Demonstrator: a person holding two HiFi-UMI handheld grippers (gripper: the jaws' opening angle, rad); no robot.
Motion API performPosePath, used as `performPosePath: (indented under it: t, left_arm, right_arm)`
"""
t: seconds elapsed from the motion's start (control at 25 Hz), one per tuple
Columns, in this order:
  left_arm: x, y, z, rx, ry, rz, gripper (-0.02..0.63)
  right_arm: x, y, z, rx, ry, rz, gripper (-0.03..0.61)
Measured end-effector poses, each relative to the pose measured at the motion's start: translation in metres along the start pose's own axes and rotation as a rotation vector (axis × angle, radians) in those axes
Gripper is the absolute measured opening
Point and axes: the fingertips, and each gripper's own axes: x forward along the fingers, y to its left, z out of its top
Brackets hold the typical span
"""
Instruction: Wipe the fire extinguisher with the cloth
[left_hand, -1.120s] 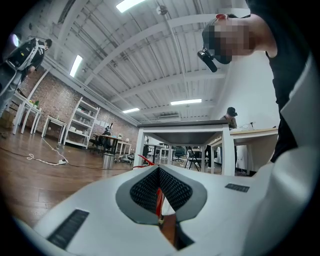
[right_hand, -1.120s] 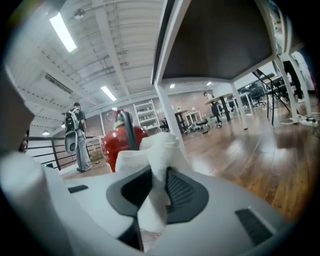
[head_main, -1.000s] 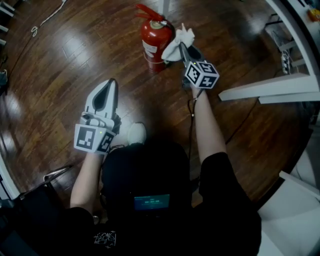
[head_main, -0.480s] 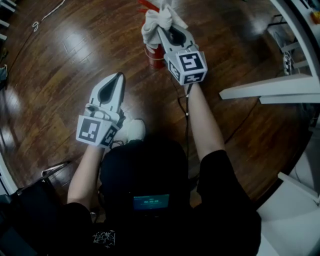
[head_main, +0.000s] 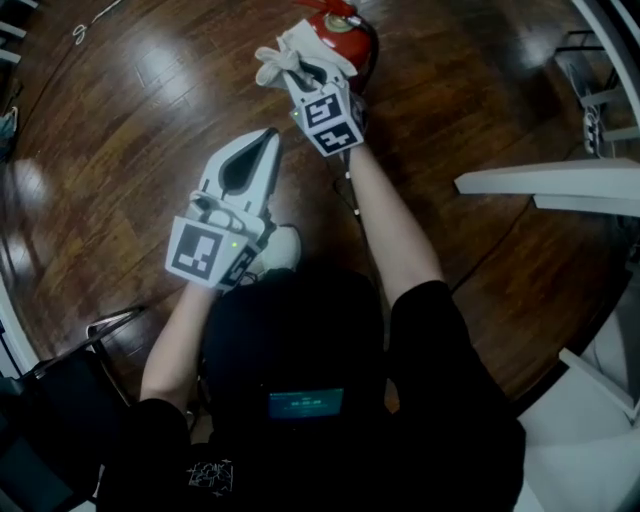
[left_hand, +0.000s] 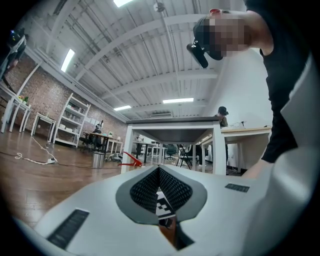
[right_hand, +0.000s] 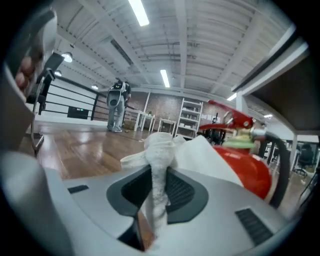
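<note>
A red fire extinguisher (head_main: 345, 32) stands on the wooden floor at the top of the head view; in the right gripper view its body (right_hand: 250, 167) and red handle rise just right of the jaws. My right gripper (head_main: 290, 62) is shut on a white cloth (head_main: 300, 48), which bunches out of its jaws (right_hand: 162, 150) and lies against the extinguisher's upper left side. My left gripper (head_main: 258, 150) hangs lower and to the left, shut and holding nothing, its pads (left_hand: 170, 187) pressed together, well apart from the extinguisher.
A white table frame (head_main: 545, 185) reaches in from the right. A cable (head_main: 95, 35) lies on the floor at the top left. My white shoe (head_main: 283, 248) rests under the left gripper. A dark bag and chair (head_main: 50, 400) sit at the lower left.
My right gripper has carried the cloth from the extinguisher's right side up over its top to its upper left. The left gripper has drifted up and right a little.
</note>
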Motion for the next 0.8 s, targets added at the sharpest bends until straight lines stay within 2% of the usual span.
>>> performPosePath:
  t: [0.12,0.24,0.32,0.4,0.52,0.64,0.8]
  left_arm:
    - [-0.003,0.002,0.001,0.008,0.007,0.014,0.002]
    - [-0.003,0.002,0.001,0.017,0.008,0.021,0.003]
    - [-0.005,0.003,0.000,0.041,0.004,0.021,0.002]
    - [-0.008,0.003,0.000,0.029,-0.004,0.009,0.002]
    - [-0.007,0.002,0.001,-0.001,-0.017,0.002,0.002]
    - [-0.002,0.003,-0.001,0.000,-0.001,0.025,0.002]
    - [0.002,0.003,-0.003,0.028,0.003,0.035,0.003]
  right_arm:
    - [0.021,0.013,-0.043,-0.039,0.143,0.004,0.092]
    - [0.029,0.016,-0.091,0.025,0.289,-0.011,0.092]
    - [0.028,0.014,-0.099,0.048,0.304,-0.027,0.092]
    - [0.027,0.015,-0.095,0.056,0.286,-0.016,0.092]
    - [0.019,0.013,-0.069,0.098,0.191,0.013,0.094]
    - [-0.005,-0.002,-0.012,0.137,0.015,0.005,0.095]
    - [-0.057,-0.035,0.063,0.150,-0.208,-0.050,0.095]
